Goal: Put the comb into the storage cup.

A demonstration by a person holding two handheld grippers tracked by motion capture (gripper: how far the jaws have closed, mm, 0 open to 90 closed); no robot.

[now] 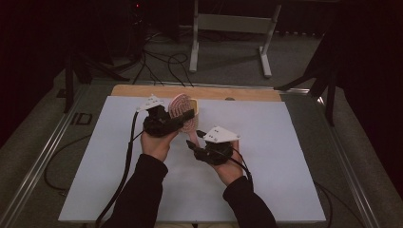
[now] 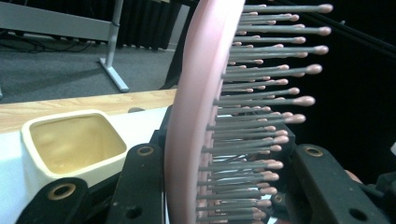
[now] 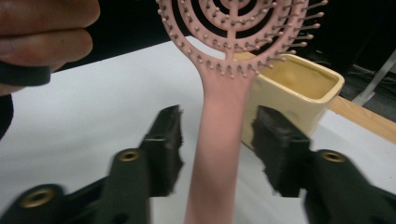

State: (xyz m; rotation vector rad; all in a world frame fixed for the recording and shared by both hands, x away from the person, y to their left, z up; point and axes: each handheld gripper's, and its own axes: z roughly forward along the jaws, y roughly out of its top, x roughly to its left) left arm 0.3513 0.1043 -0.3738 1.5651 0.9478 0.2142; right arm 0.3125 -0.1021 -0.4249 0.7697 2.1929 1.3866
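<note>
Near the table's [image 1: 285,190] far edge, the pink hairbrush [image 1: 183,110] head is clamped in the left gripper [image 2: 219,186]. The right gripper [image 3: 217,140] fingers stand apart around the handle, untouching. The brush should be steadied before lowering into the cream holder [image 2: 74,144].

A: Where does the hairbrush [image 1: 182,110] sit?

B: Up off the white sheet [image 1: 266,156], its head between the jaws of the left gripper [image 1: 183,118], its handle running down toward the person. The right gripper [image 1: 197,142] is nearer the person and to the right; its jaws stand either side of the handle [image 3: 217,140], apart from it.

A: And the cup [image 1: 192,114]?

B: It stands on the sheet just behind the brush head, near the far edge. In the right gripper view it lies beyond the handle, to the right.

A: What is behind that?

B: The wooden table edge [image 1: 142,90], then the floor with a metal stand [image 1: 228,28].
</note>
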